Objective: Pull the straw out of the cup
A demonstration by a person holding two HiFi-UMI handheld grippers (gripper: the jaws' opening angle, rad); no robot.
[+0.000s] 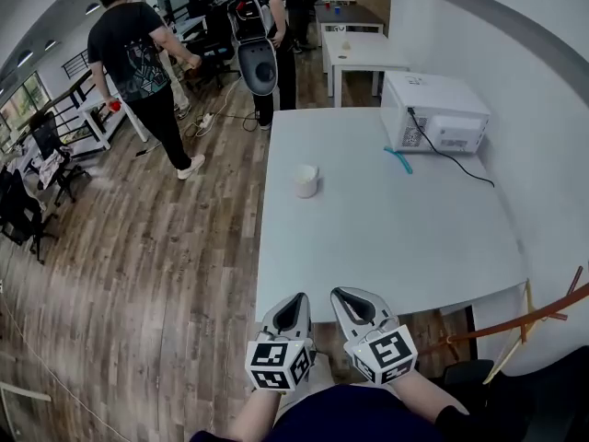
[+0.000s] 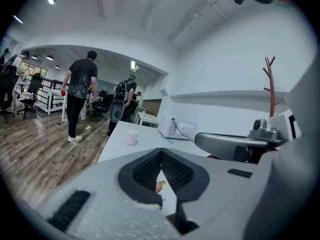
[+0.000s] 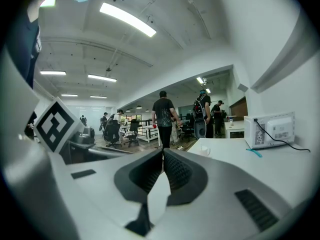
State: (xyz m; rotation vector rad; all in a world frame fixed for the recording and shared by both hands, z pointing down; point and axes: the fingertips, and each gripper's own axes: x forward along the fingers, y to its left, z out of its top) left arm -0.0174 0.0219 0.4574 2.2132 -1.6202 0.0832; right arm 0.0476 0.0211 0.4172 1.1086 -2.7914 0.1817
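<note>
Straw (image 1: 398, 161): thin teal stick, looks already out of the cup, lying flat on the counter (image 1: 386, 247) nr far right corner, just beside microwave (image 1: 433, 109). Prob. light, bendy, slick, so pinch gently nr one end. Cup (image 1: 306, 180) stands upright twd far left edge, apart from straw; contents can't tell. Left hand-held gripper (image 1: 296, 302) & right hand-held gripper (image 1: 348, 297) sit at near edge, jaws closed, empty.
</note>
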